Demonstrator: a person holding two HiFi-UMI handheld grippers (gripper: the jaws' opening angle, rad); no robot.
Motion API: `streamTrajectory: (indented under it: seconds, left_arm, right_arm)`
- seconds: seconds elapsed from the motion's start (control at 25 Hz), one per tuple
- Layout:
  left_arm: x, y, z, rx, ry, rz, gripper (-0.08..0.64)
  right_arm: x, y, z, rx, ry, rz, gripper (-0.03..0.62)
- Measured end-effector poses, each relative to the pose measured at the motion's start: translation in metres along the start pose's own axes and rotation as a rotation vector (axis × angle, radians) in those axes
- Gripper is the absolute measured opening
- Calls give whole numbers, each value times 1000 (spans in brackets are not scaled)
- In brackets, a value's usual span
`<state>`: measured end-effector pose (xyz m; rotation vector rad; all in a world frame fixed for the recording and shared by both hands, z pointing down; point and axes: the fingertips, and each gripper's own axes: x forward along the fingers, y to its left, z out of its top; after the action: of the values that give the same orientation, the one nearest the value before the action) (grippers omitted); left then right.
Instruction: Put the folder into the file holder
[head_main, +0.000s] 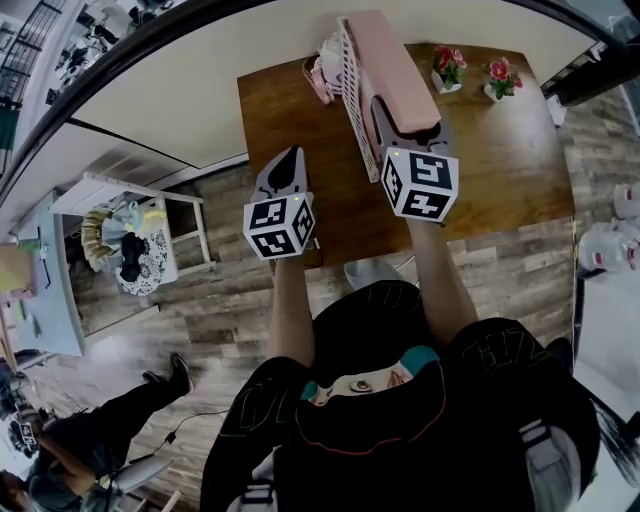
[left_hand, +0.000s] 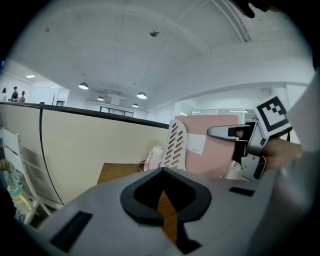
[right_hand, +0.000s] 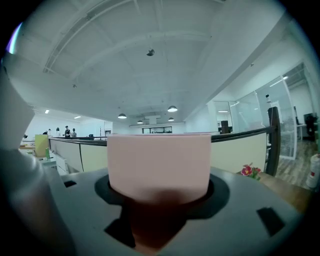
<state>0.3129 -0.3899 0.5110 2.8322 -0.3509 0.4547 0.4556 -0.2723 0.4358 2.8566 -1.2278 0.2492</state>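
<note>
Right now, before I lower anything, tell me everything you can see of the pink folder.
The folder is plain pale pink, stiff-looking card or plastic, closed and flat, with a white label on one face. It stands upright on edge over the wooden table, right beside the white slatted file holder. The right gripper is shut on its near end, jaws pressed on both faces. Whether its bottom edge sits inside the holder cannot be told.

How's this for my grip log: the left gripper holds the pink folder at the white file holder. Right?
Not quite: the right gripper holds the pink folder at the white file holder, as the right gripper view shows; the left gripper holds nothing.
</note>
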Motion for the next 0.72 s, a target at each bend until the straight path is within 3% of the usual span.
streamTrajectory:
  seconds: [0.36,0.56,0.72]
  left_arm:
    - [6,4,-19,-33,23,-15,-3]
    - [-8,8,-5,-18,-10,-59,-3]
    - [-25,21,2,-24,-30,-74,-3]
  right_arm:
    - [-2,15,-12,-46,13,25,287]
    - [-11,17,-14,-39,80,-16,295]
    - [-30,18,-3,-31,54,-64,296]
